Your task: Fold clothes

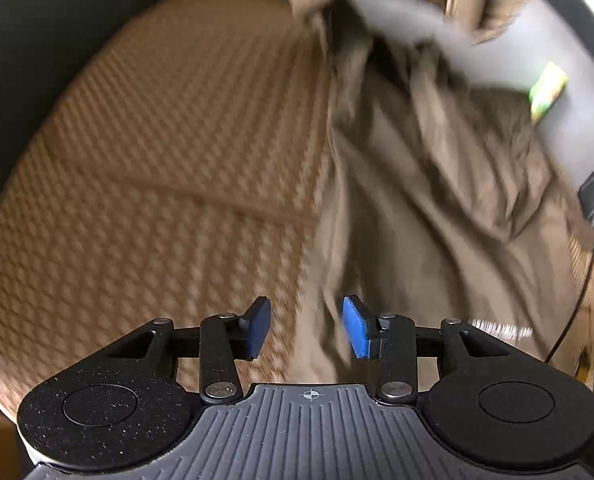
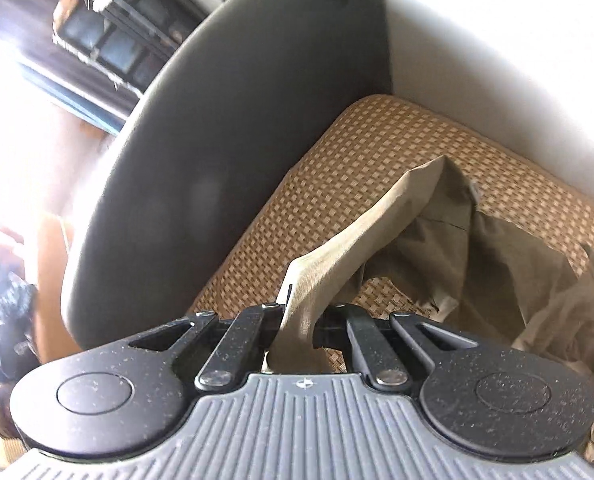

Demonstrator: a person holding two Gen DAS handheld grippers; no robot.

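**One edge pinched, the other jaw waiting**

We had the right gripper clamped on a strip of the garment — a khaki piece, its kind hard to tell from these views. The strip ran taut from our closed fingers up to a raised corner, and from there the cloth sagged in loose folds onto the mat, a woven tan cushion cover set between a dark armrest and a pale back. We judged that the pull was there to lift one edge clear, so the cloth could hang out and show us its shape.

Our left gripper stood with its blue pads apart and nothing between them. It hovered just over the border where the garment met bare mat, the cloth spreading away to the right in blurred wrinkles. That placement made sense to us as a reach for a second edge — two holds stretch a garment flat; one only drags it.

The garment lay rumpled, partly lifted, with no clean crease we could find. Whether it was being spread for a fold or picked up between folds, the views did not settle. A small yellow-green object sat beyond the cloth, too blurred to name.
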